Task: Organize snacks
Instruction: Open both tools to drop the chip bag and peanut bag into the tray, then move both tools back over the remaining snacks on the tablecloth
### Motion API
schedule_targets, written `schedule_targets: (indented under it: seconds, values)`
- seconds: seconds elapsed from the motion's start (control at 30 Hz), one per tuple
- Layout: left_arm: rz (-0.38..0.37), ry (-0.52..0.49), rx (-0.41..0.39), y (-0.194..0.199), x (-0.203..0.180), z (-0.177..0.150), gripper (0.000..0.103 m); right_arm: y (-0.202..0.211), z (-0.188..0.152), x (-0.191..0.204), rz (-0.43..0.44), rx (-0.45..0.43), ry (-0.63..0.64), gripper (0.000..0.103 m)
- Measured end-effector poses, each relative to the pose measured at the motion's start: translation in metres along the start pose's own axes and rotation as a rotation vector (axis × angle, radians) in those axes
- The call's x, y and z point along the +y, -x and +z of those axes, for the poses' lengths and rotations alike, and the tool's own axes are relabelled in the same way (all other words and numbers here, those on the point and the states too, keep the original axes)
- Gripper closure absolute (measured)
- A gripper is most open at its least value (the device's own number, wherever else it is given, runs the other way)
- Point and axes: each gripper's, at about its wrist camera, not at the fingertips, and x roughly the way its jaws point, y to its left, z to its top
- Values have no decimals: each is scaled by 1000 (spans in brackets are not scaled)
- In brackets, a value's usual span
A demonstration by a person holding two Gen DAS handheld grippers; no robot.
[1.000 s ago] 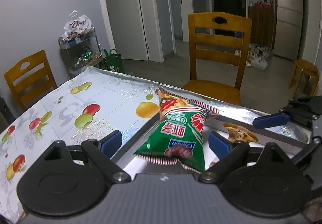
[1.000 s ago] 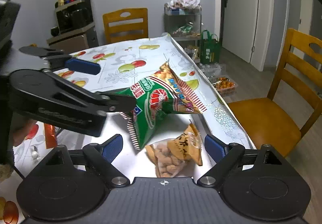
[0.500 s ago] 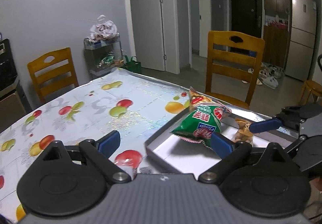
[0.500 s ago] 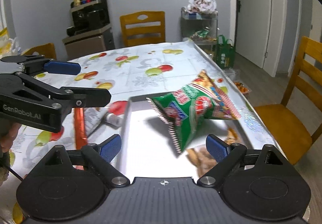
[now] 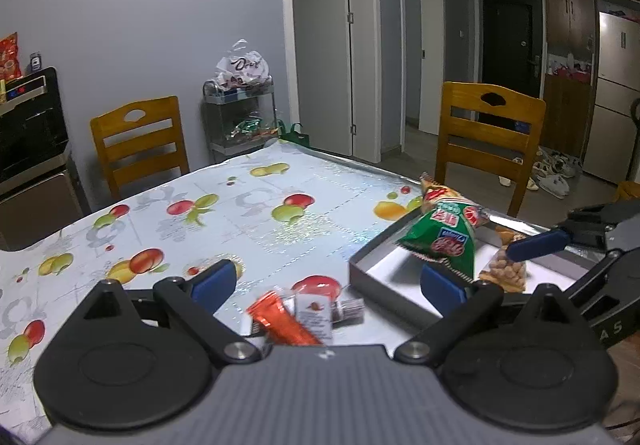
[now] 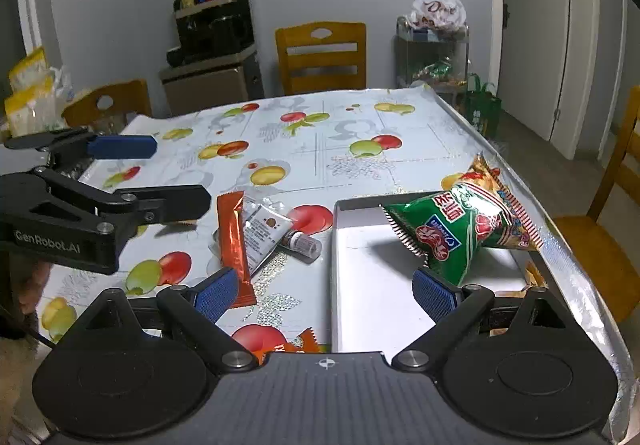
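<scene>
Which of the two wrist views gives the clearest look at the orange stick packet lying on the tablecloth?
The right wrist view: the orange stick packet lies there at nearly full length, beside the white sachet, left of the tray. The left wrist view shows only its upper end; the gripper body hides the rest.

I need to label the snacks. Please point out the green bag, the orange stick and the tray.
green bag (image 6: 456, 223), right wrist view, middle of its front
orange stick (image 6: 234, 241), right wrist view, mid-length
tray (image 6: 360, 285), right wrist view, bare white floor
</scene>
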Motion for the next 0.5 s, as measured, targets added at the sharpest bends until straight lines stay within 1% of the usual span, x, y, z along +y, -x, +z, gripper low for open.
schedule_targets:
  seconds: [0.23, 0.37, 0.5]
  values:
    - [27, 23, 9, 0, 26, -14, 2, -2, -2, 18, -16, 21, 30, 8]
    - [81, 18, 8, -1, 43, -21, 2, -5, -1, 25, -30, 30, 43, 8]
    - [130, 61, -17, 4, 70, -19, 2, -5, 3, 31, -33, 20, 56, 8]
